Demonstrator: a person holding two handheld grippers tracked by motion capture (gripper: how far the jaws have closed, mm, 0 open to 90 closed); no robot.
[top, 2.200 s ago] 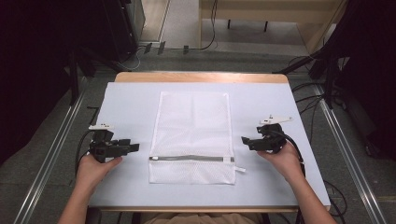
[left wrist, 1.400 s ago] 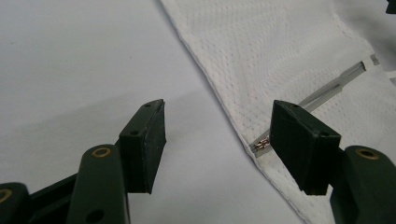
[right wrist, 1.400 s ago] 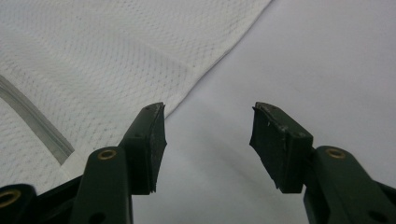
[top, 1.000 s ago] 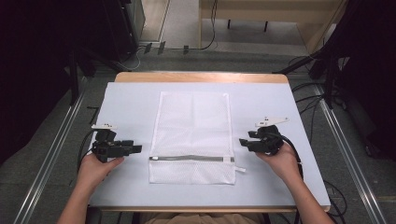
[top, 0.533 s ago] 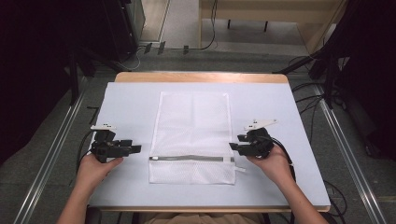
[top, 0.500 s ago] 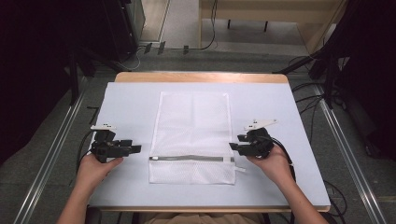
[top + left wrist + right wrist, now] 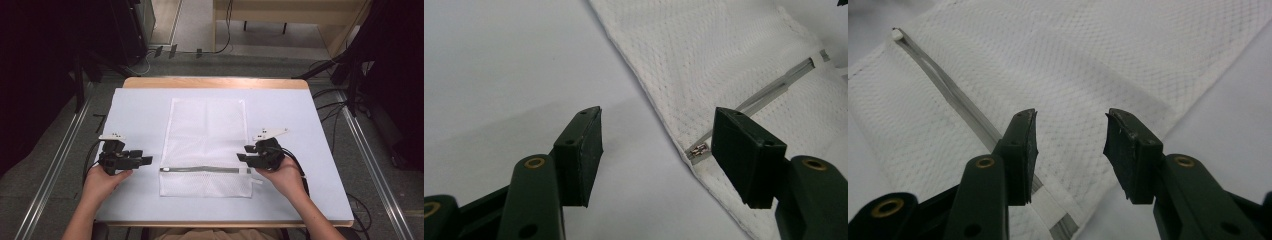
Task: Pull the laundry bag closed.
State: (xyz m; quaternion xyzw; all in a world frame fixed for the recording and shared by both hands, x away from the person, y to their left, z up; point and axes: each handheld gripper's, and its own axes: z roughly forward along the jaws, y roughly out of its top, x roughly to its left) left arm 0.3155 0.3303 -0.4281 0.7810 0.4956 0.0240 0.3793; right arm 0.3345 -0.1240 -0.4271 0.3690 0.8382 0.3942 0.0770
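A white mesh laundry bag with a grey zipper (image 7: 206,147) lies flat in the middle of the pale blue table (image 7: 310,125), zipper end toward the person. The left gripper (image 7: 145,160) waits just off the bag's left edge, jaws wide apart and empty, with the small metal zipper pull (image 7: 698,148) just ahead of them. The right gripper (image 7: 241,157) sits over the bag's right edge beside the zipper (image 7: 948,97), jaws parted around nothing. My guess is the thin mesh could bunch or slide if either pinches carelessly, and the tiny pull looks easy to miss.
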